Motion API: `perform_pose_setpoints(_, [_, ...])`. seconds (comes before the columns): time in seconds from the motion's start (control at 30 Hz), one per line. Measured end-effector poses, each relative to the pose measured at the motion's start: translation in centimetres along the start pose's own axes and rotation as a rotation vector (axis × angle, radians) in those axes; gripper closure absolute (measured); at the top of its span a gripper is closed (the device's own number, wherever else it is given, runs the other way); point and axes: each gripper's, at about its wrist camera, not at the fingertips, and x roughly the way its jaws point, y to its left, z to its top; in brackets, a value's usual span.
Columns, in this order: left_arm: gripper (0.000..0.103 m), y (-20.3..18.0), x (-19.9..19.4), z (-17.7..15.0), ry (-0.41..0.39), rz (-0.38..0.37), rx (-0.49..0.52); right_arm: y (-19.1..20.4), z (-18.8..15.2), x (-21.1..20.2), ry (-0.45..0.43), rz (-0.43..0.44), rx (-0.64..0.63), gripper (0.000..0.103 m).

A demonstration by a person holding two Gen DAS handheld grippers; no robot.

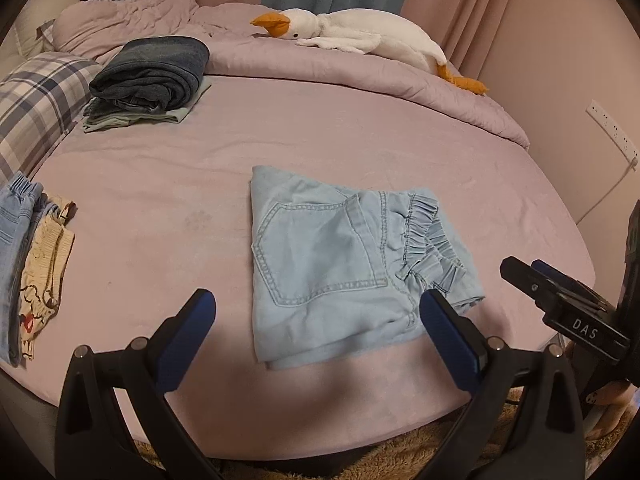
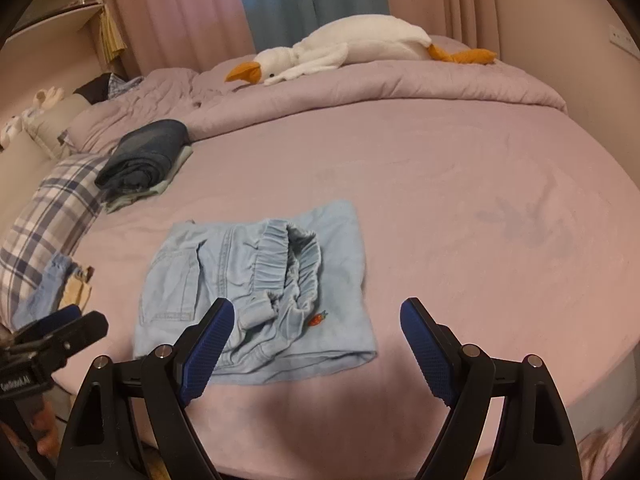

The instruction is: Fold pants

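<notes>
Light blue denim pants (image 1: pixel 340 264) lie folded into a compact rectangle on the pink bed sheet (image 1: pixel 180 184), back pocket up, elastic waistband bunched at the right. In the right wrist view the pants (image 2: pixel 256 280) show the waistband on top and a small red strawberry patch. My left gripper (image 1: pixel 316 312) is open and empty, just above the near edge of the pants. My right gripper (image 2: pixel 316 320) is open and empty, over the near right part of the pants. The right gripper also shows at the right in the left wrist view (image 1: pixel 560 300).
A stack of folded dark jeans (image 1: pixel 152 76) sits at the back left. More garments (image 1: pixel 32 264) lie at the left edge by a plaid pillow (image 1: pixel 36 96). A plush goose (image 1: pixel 360 36) rests on the rolled quilt at the back. A shaggy rug (image 1: pixel 400 452) lies below the bed edge.
</notes>
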Motion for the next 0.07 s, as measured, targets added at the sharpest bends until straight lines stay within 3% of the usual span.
perform_pose_setpoints(0.07, [0.001,0.14,-0.01,-0.14,0.004,-0.014,-0.011,0.13,-0.08,-0.05,-0.002,-0.002,-0.004,0.018])
